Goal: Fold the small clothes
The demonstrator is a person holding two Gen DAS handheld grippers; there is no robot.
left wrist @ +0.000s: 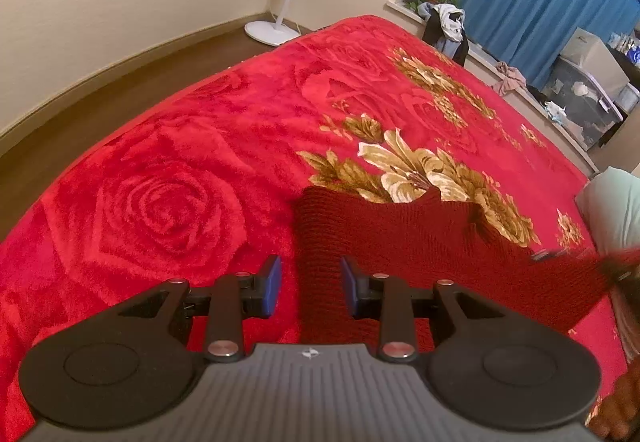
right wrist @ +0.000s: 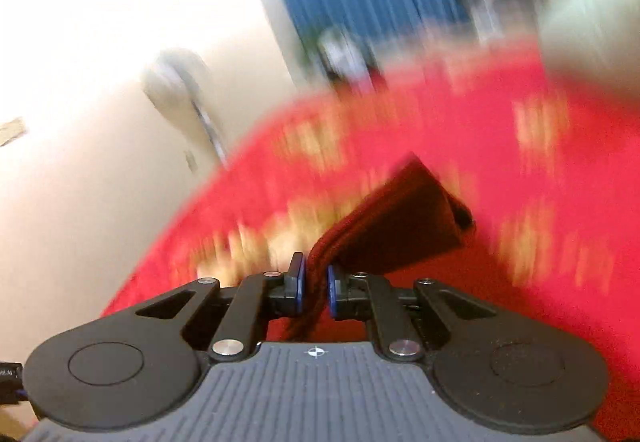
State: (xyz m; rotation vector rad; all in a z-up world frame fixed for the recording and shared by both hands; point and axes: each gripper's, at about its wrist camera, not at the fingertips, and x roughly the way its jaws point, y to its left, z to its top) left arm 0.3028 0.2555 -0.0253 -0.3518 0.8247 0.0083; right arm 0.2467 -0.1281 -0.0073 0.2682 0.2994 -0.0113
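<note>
We see a dark red knitted garment (left wrist: 400, 242) lying on a big red blanket (left wrist: 168, 177) with roses and gold flowers on it. In the left wrist view the knit runs long from the near middle out to the right, and its far edge has two pointy bumps that point away from us toward the gold flowers.

Our left gripper (left wrist: 310, 288) sits low over the near left edge of the knit. Its blue pads (left wrist: 273, 284) stand a little apart, with the knit's edge between them, and they do not press on it.

Our right gripper (right wrist: 315, 288) has its blue pads nearly closed on a bunched strip of the same knit (right wrist: 400, 217). From there the cloth stretches away and up to the right, lifted off the blanket. This view is blurry.
</note>
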